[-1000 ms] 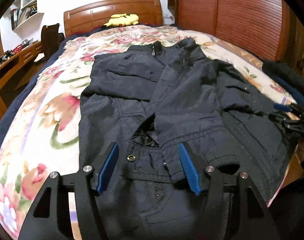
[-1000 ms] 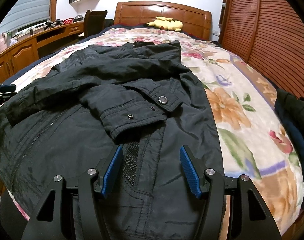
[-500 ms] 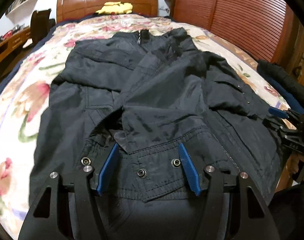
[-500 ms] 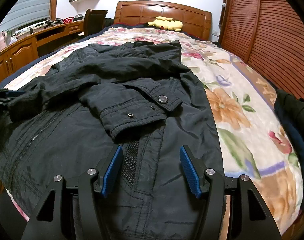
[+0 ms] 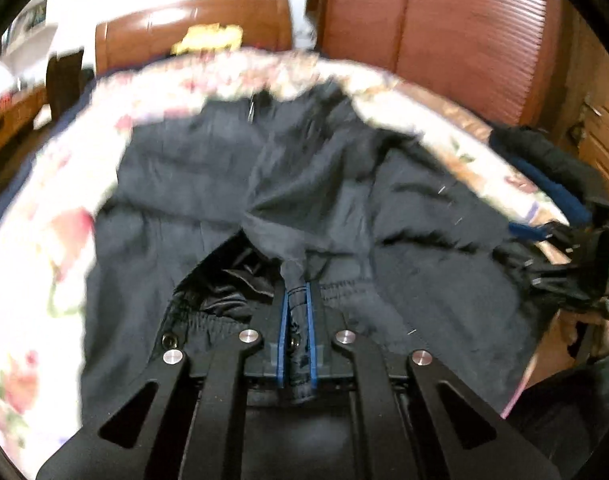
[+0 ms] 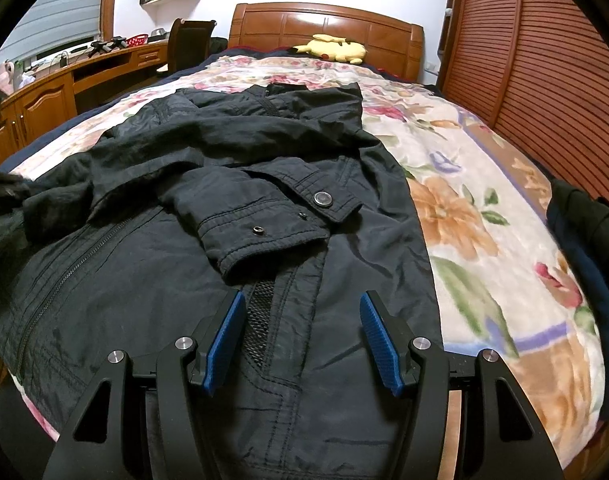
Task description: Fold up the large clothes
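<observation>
One big dark jacket (image 6: pixel 208 208) spread flat on the flowered bed (image 6: pixel 484 184), below the wooden headboard (image 6: pixel 324 28). No boxes or baskets to see. Left gripper (image 5: pixel 295 312) fingers (image 5: pixel 281 332) pinched tight on a sleeve cuff (image 5: pixel 298 344) of the jacket. Right gripper (image 6: pixel 302 320) fingers (image 6: pixel 224 340) wide apart over the jacket's front, holding nothing. Yellow plush toy (image 6: pixel 334 50) sharp only in the right view; left view blurry, with a dark pile (image 5: pixel 544 168) at the bed's right edge.

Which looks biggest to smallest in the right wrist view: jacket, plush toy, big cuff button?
1. Jacket, by far.
2. Plush toy, though it lies far off at the headboard, so its true size is unsure.
3. Cuff button.
</observation>
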Demonstrator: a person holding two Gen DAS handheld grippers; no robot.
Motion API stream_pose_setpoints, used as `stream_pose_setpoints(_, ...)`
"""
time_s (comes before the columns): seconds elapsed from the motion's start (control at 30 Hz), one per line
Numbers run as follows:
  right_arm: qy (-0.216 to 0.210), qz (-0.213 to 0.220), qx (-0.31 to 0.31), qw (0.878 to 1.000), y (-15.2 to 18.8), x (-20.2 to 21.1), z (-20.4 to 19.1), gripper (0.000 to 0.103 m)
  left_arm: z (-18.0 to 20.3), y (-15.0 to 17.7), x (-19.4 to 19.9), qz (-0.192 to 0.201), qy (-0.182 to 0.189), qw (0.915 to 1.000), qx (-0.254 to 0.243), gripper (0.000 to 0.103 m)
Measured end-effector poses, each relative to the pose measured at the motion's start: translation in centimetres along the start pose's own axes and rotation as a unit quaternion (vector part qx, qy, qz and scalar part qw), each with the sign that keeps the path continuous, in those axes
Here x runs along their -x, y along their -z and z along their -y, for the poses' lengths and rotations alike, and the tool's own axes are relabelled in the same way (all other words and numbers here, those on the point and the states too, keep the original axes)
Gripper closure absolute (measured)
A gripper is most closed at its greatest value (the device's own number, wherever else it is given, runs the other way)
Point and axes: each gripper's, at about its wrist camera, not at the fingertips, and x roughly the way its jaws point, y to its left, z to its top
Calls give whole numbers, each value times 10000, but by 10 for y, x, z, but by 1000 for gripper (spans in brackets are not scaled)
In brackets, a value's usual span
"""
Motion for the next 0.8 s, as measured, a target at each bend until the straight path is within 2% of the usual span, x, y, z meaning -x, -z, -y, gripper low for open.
stream_pose_setpoints(0.07,2,1,-7,10000,0,0,1,41,12,-11,25,249,-1,9995,-186,95)
stream_pose_setpoints(0.13,-4,15,-16,10000,-1,0,2,41,27,-18,46,366,161,9985,-383,95)
stream_pose_setpoints(0.27,-21,58,-54,10000,-2,3,4,41,59,-12,64,302,378,9954,-822,95)
stream_pose_setpoints(0.43,-32,74,-67,9999,-1,3,7,41,79,6,54,49,411,9938,-1032,94)
stream_pose_setpoints(0.53,-48,99,-89,9999,-1,5,9,41,82,16,52,58,387,9934,-1080,74)
stream_pose_setpoints(0.57,-53,108,-98,9999,-1,5,9,41,82,17,53,112,373,9934,-1082,61)
stream_pose_setpoints(0.63,-62,119,-102,9999,-1,7,10,41,77,19,55,245,307,9939,-1026,53)
stream_pose_setpoints(0.7,-71,125,-95,9999,0,7,9,41,69,20,56,309,225,9952,-905,34)
stream_pose_setpoints(0.77,-76,133,-82,9998,0,8,8,41,59,22,56,376,124,9961,-790,25)
stream_pose_setpoints(0.8,-84,143,-74,9998,0,9,8,41,54,23,56,391,57,9964,-749,25)
